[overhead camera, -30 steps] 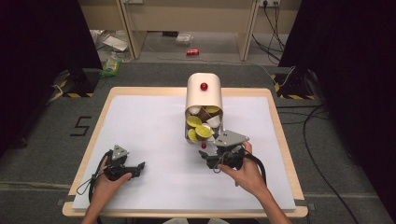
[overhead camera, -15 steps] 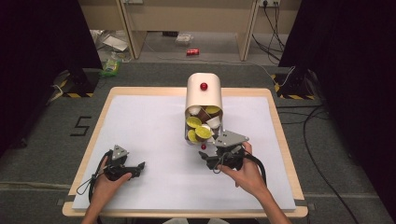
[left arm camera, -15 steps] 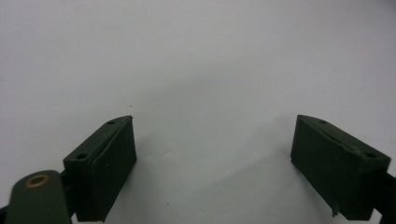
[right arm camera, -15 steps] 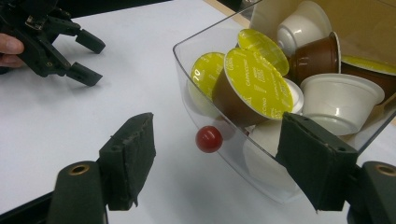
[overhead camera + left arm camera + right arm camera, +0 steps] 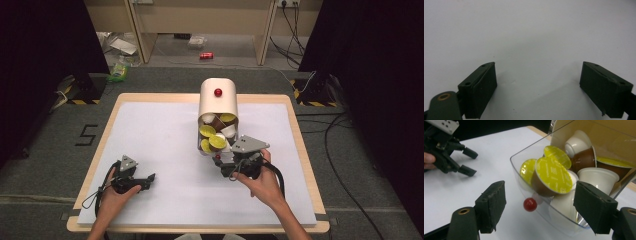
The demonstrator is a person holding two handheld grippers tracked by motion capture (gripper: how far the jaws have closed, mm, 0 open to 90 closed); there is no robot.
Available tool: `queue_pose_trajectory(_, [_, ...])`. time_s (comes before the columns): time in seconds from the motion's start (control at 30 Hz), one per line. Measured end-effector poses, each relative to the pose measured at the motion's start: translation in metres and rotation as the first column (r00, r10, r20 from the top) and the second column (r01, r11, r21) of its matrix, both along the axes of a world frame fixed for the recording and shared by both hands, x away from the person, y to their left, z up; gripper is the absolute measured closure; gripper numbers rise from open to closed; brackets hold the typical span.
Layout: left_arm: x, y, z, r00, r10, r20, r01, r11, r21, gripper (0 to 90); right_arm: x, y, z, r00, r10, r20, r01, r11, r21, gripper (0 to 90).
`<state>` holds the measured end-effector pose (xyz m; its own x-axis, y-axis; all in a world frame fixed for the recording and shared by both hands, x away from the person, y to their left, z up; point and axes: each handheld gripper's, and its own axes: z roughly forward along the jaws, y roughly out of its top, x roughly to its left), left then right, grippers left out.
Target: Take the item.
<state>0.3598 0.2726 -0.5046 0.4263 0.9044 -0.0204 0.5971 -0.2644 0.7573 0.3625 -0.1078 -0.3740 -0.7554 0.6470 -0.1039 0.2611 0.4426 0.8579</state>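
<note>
A cream capsule dispenser (image 5: 218, 100) with a red knob on top stands at the table's middle back. Its clear drawer (image 5: 216, 137) is pulled out toward me and holds several yellow-lidded brown capsules (image 5: 552, 176) and white capsules (image 5: 599, 178). A small red knob (image 5: 530, 204) sits on the drawer's front wall. My right gripper (image 5: 221, 165) is open just in front of that wall, its jaws either side of the knob and not touching it (image 5: 541, 202). My left gripper (image 5: 148, 181) rests open near the front left, with only white surface between its jaws (image 5: 539, 82).
A white mat (image 5: 165, 135) covers the wooden table (image 5: 300, 150). In the right gripper view the left gripper (image 5: 461, 160) shows far off at upper left. Cables, a red can (image 5: 206, 55) and litter lie on the floor beyond the table.
</note>
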Motion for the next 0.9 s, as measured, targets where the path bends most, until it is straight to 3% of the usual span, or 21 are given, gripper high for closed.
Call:
queue_pose_trajectory(0.5, [0.0,0.0,0.0,1.0,0.0,0.0,0.0,1.0,0.0,13.3,0.015,0.017,0.008,0.9997,-0.025,-0.008,0.025,0.9988,0.042,27.9])
queue_pose_trajectory(0.9, [0.0,0.0,0.0,1.0,0.0,0.0,0.0,1.0,0.0,13.3,0.037,0.029,0.001,0.997,-0.064,-0.043,0.067,0.9966,0.049,28.5])
